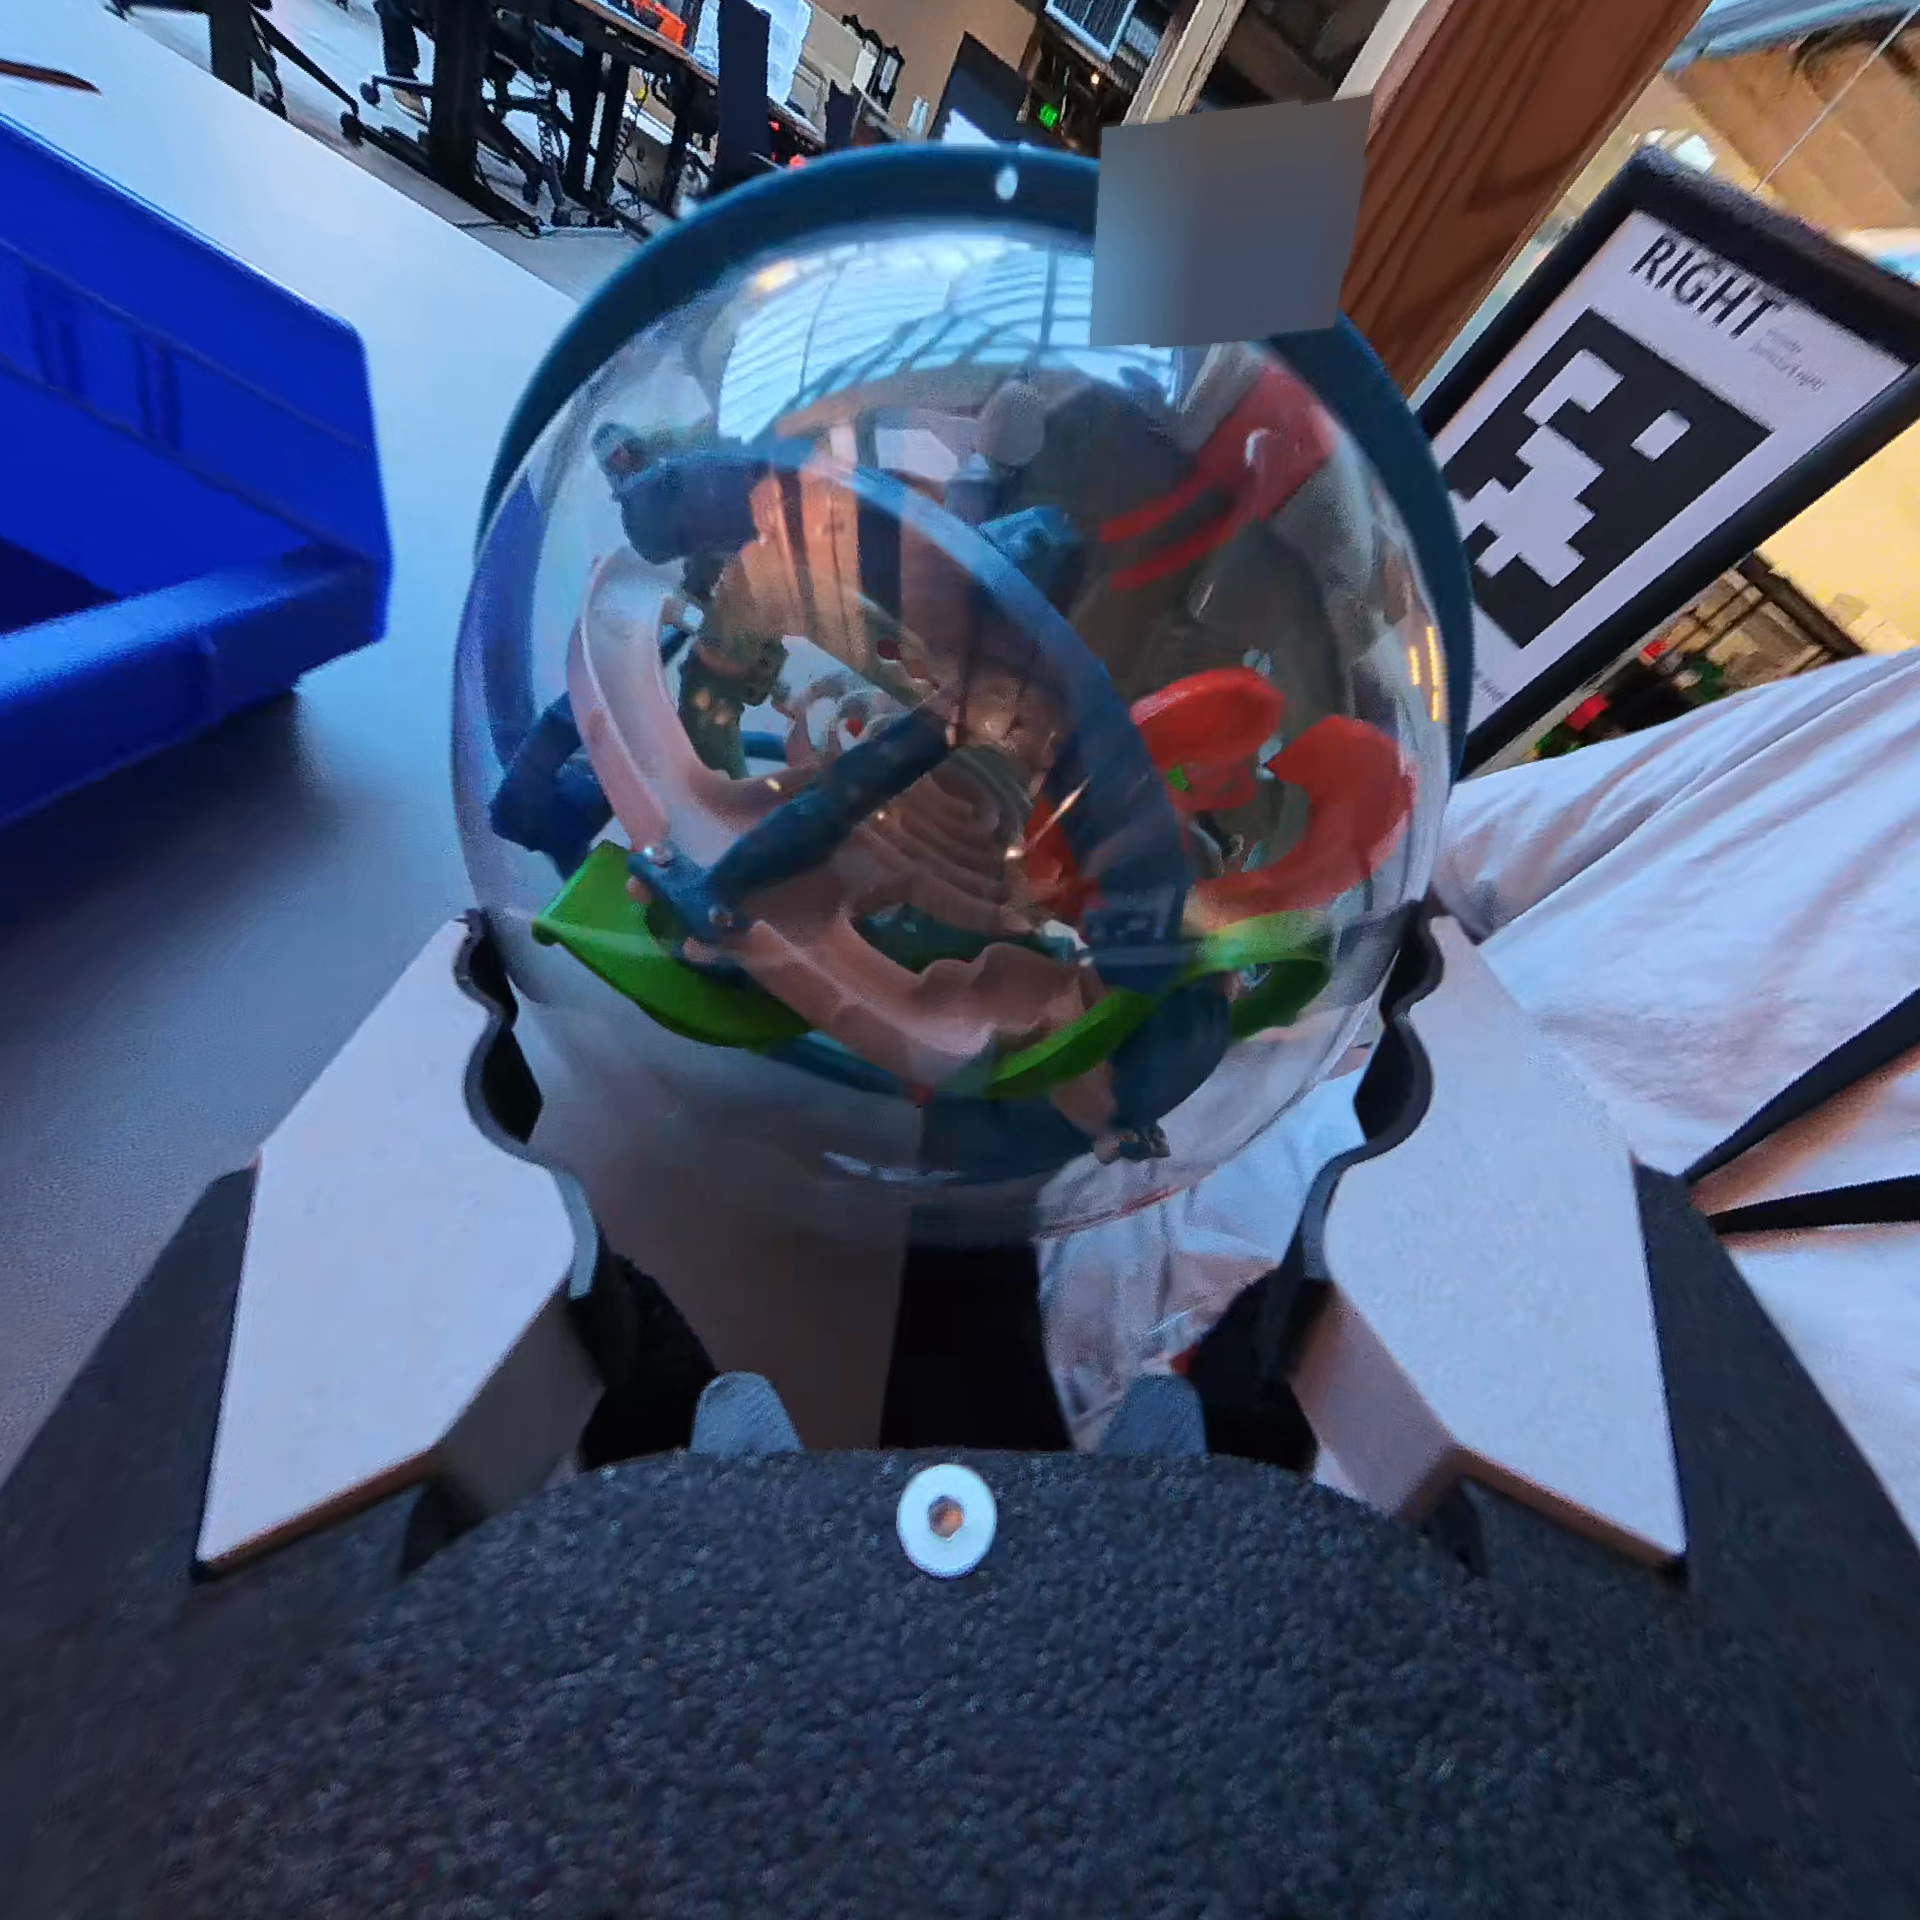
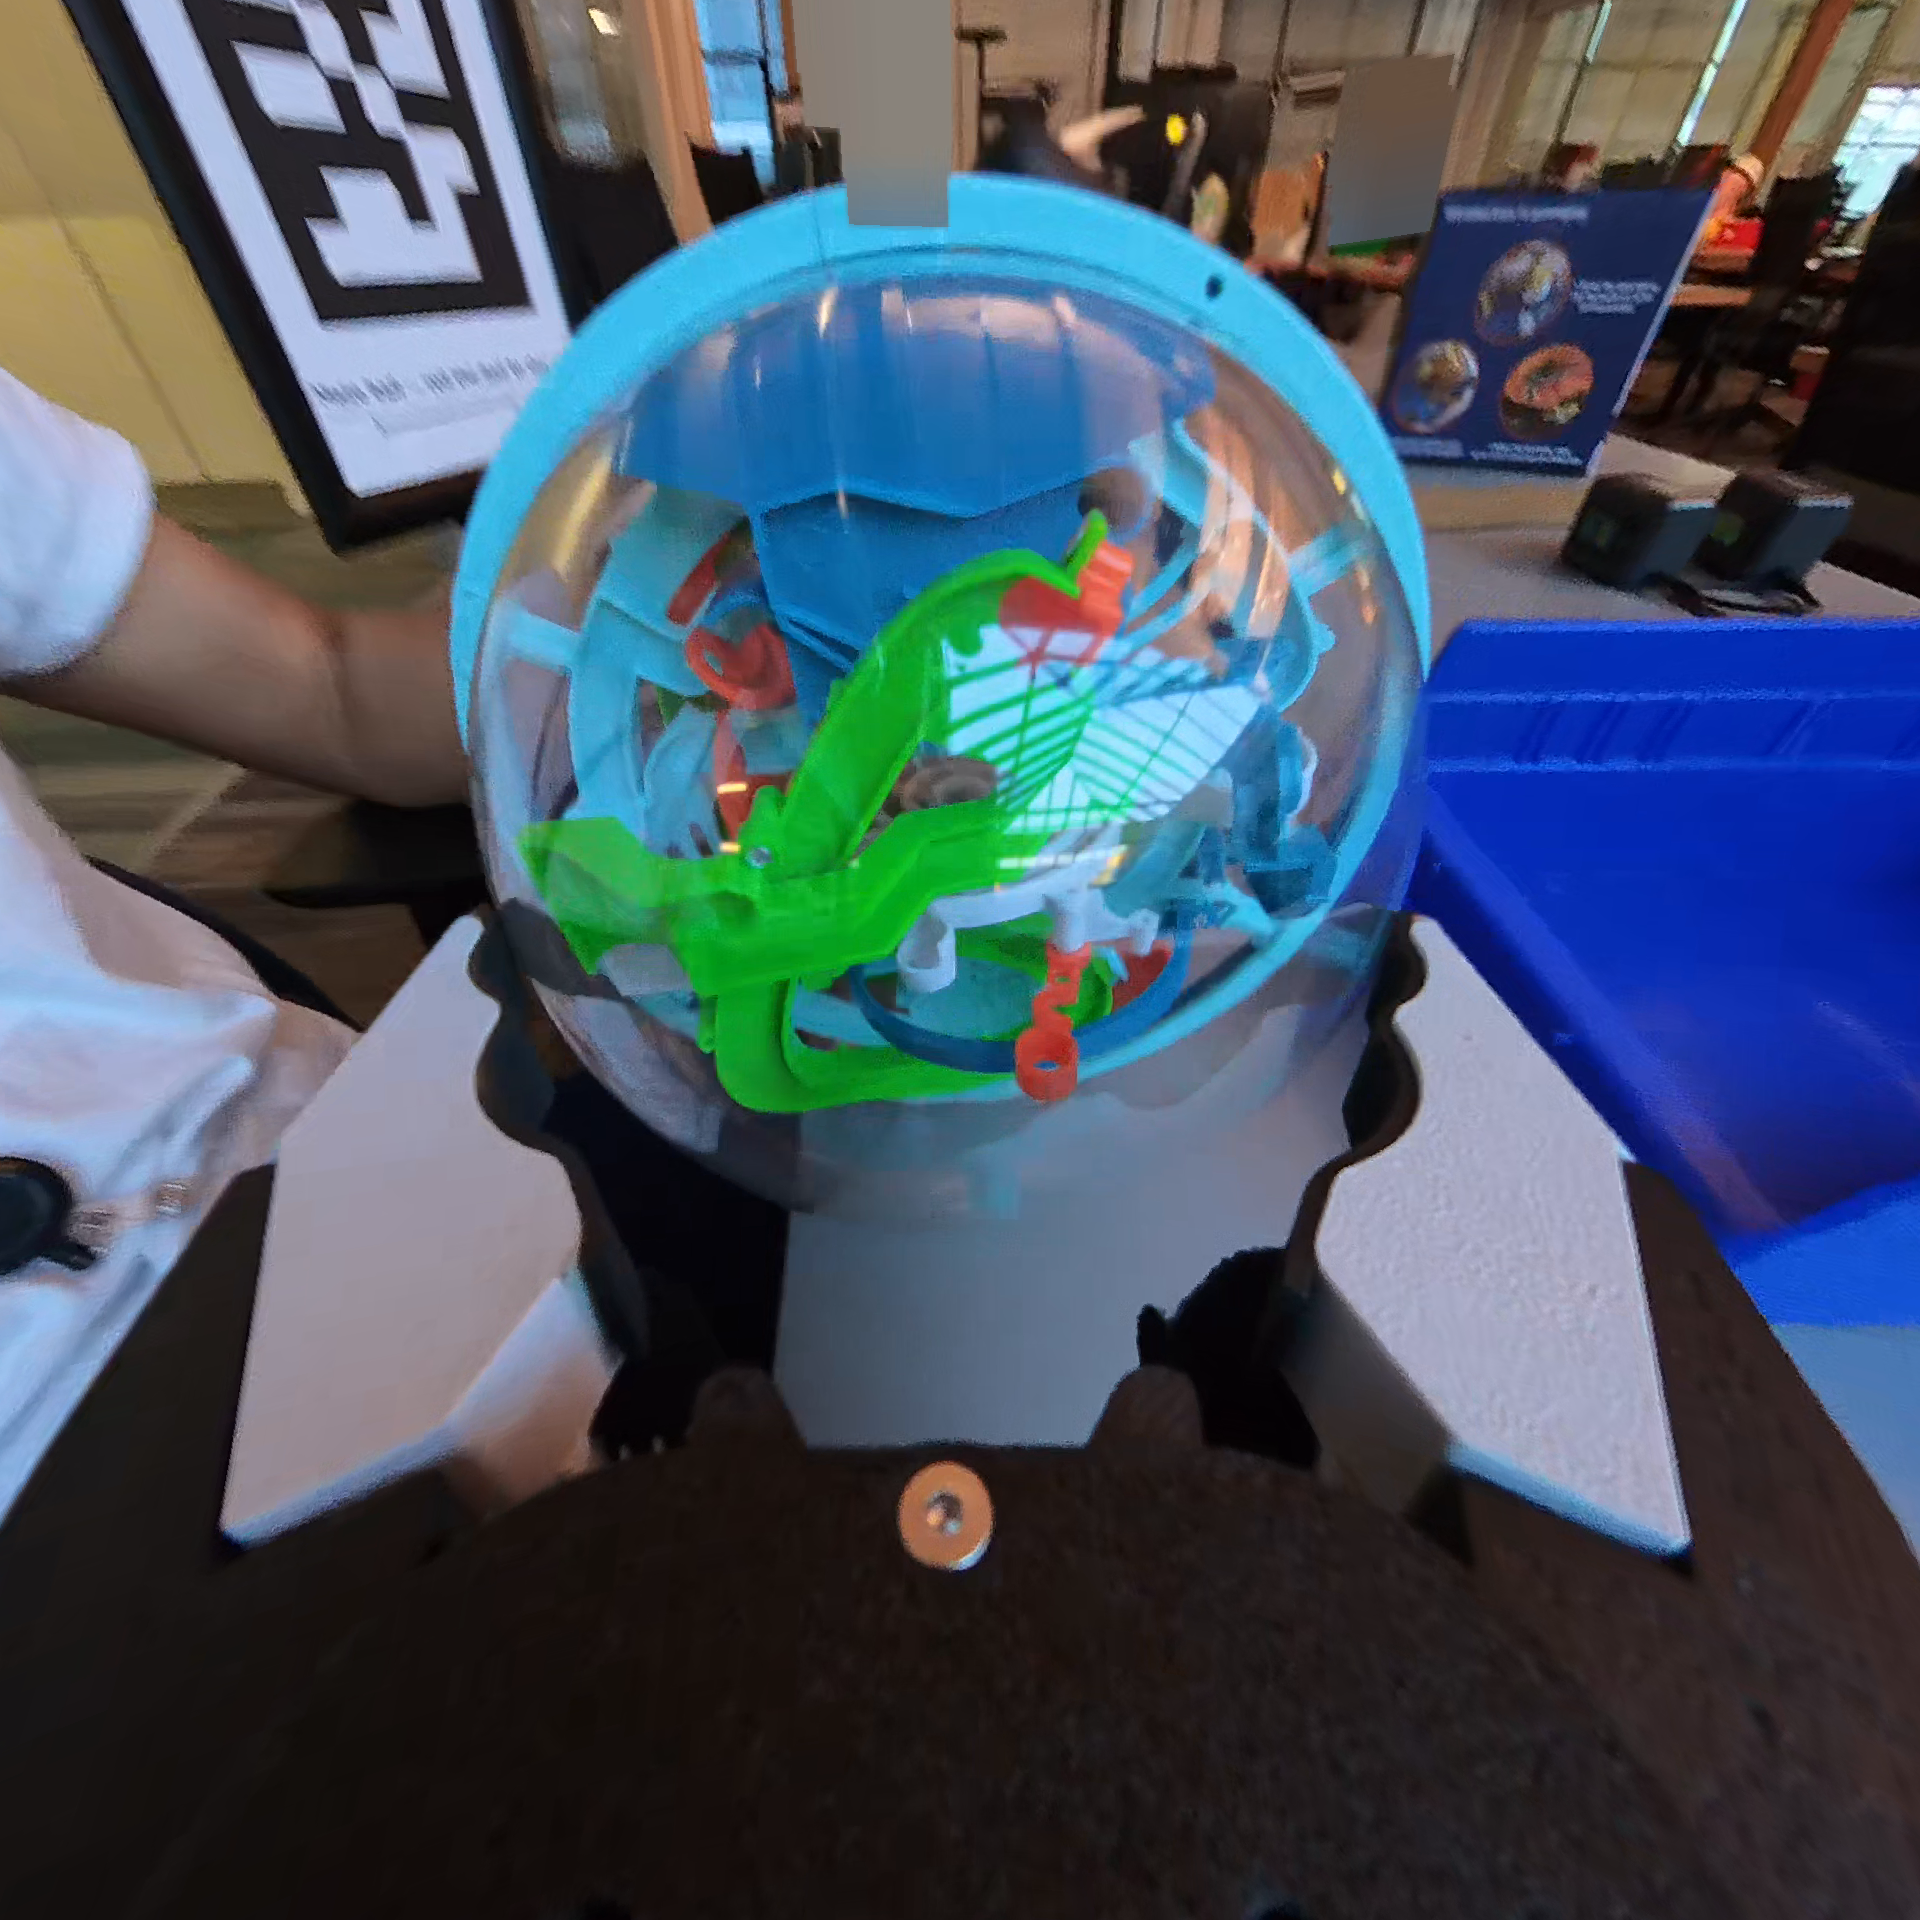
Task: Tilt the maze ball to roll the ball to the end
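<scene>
Maze ball (image 1: pixel 951 707) held up off the counter (image 1: pixel 208 987), caught between both claws from opposite sides. Left claw (image 1: pixel 951 1039) spread wide, its fingers (image 1: pixel 488 997) pressed against the lower flanks of the clear shell; right claw (image 2: pixel 940 1039) the same on the far side, fingers (image 2: pixel 1382 997) bearing on the shell just under the light blue ring (image 2: pixel 582 343). Neither pinches shut; each cradles the sphere. Inside: green track (image 2: pixel 748 935), red pieces (image 1: pixel 1340 800), blue struts. A small steel ball (image 2: pixel 760 856) seems to sit on the green track at a junction, though blur leaves this unsure. Blue bin (image 1: pixel 156 499) stands on the counter close by the sphere. Step in hand, as judged: tilting phase, ball somewhere mid-route, end not reached. Next move calls for a slow, joint roll of both wrists so the track ahead dips gently, with even pressure kept on the shell so it does not slip.
</scene>
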A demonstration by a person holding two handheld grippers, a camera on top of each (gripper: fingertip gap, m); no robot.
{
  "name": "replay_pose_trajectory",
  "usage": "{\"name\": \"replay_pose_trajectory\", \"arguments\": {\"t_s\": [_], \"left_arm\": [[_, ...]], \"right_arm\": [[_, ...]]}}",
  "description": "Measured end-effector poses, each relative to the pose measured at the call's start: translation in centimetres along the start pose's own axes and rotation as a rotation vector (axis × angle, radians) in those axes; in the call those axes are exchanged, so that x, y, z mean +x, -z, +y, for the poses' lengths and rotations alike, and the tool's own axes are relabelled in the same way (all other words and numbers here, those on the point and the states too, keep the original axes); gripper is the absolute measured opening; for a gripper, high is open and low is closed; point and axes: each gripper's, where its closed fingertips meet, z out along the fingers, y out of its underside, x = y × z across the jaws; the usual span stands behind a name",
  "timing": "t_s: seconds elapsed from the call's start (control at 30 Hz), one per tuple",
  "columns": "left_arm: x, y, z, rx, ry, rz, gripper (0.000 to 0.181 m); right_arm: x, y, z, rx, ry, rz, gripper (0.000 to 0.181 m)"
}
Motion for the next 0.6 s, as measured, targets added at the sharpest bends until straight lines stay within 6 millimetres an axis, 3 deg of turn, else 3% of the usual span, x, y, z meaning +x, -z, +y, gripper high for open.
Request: {"name": "replay_pose_trajectory", "arguments": {"t_s": [0.13,0.3,0.6], "left_arm": [[1.0,-0.3,0.1,0.055,0.075,0.017,0.158],[0.4,-1.0,0.5,0.068,0.225,0.083,0.158],[0.1,-1.3,1.6,0.058,0.249,0.177,0.158]], "right_arm": [[-0.7,0.5,-1.0,0.046,-0.06,-0.041,0.153],[0.2,0.9,-1.2,0.079,-0.215,-0.065,0.153],[0.9,0.8,-1.8,0.105,-0.255,-0.058,0.153]]}}
